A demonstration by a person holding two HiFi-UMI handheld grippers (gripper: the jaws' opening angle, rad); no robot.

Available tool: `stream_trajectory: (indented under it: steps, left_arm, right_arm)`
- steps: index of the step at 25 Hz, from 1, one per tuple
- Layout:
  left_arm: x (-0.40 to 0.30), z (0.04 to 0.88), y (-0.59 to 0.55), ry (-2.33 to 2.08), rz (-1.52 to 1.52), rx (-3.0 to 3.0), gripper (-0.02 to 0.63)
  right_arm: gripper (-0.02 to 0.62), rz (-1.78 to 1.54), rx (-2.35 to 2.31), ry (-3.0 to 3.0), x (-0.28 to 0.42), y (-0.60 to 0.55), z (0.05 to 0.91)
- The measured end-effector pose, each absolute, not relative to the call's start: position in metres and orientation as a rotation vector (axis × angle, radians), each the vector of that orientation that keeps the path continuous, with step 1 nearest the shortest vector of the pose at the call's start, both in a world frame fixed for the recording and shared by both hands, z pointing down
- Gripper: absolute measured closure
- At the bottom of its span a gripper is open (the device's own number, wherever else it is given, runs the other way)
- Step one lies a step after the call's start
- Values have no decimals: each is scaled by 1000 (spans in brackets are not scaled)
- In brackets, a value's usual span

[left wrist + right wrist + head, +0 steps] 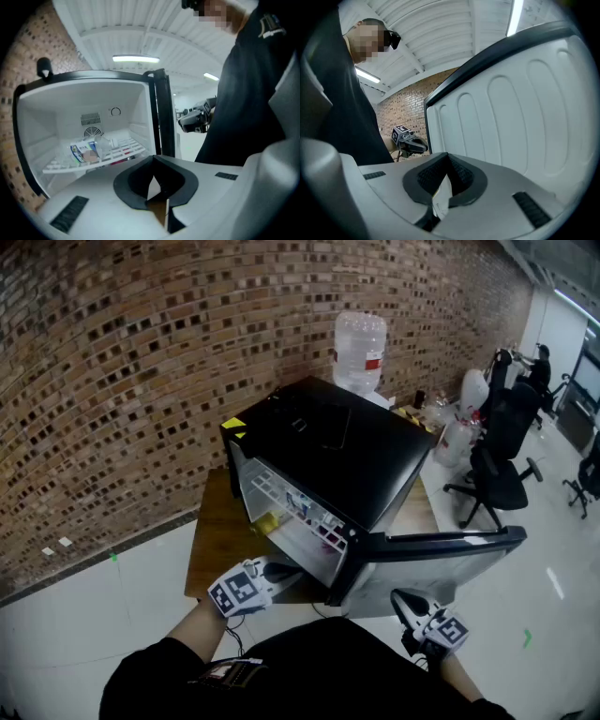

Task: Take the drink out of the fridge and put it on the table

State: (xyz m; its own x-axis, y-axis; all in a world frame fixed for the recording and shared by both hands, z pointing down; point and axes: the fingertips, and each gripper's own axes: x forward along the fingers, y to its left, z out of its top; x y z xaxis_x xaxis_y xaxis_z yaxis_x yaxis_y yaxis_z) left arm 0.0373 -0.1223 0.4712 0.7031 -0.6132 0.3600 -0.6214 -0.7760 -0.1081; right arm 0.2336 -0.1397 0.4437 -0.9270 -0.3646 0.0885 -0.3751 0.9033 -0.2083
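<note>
Left gripper view has the left gripper (157,190) clenched, its jaws together with nothing between them, facing into the open fridge (136,101). The right gripper (439,196) is likewise clenched and empty, close before the ribbed inner face of the fridge door (511,112), which stands swung wide at the right. The drink (86,152), a bottle with a blue and white label, lies on its side on the wire shelf (126,150) far inside, well apart from both. The black fridge stands on a wooden table (214,521) against a brick wall (122,362).
</note>
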Motion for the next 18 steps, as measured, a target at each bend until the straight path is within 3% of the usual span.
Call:
stream_trajectory:
  steps: [6, 7, 8, 10, 13, 18]
  left_arm:
    - [9, 464, -176, -1118, 1185, 2984, 601]
    - [4, 463, -185, -1109, 1277, 2982, 582]
    - [0, 463, -193, -1094, 1369, 2977, 499]
    - [-7, 464, -208, -1069, 1535, 2963, 470]
    - [-19, 464, -233, -1050, 1741, 2925, 363]
    - [-38, 471, -268, -1002, 2011, 2842, 280]
  right_arm:
    - [584, 340, 619, -3004, 242, -142, 444]
    - [584, 337, 627, -3004, 244, -142, 444]
    - [584, 336, 635, -3004, 246, -142, 444]
    - [584, 340, 654, -2999, 249, -142, 445]
    - [584, 345, 679, -2994, 252, -142, 444]
    - [584, 344, 708, -2984, 254, -141, 443]
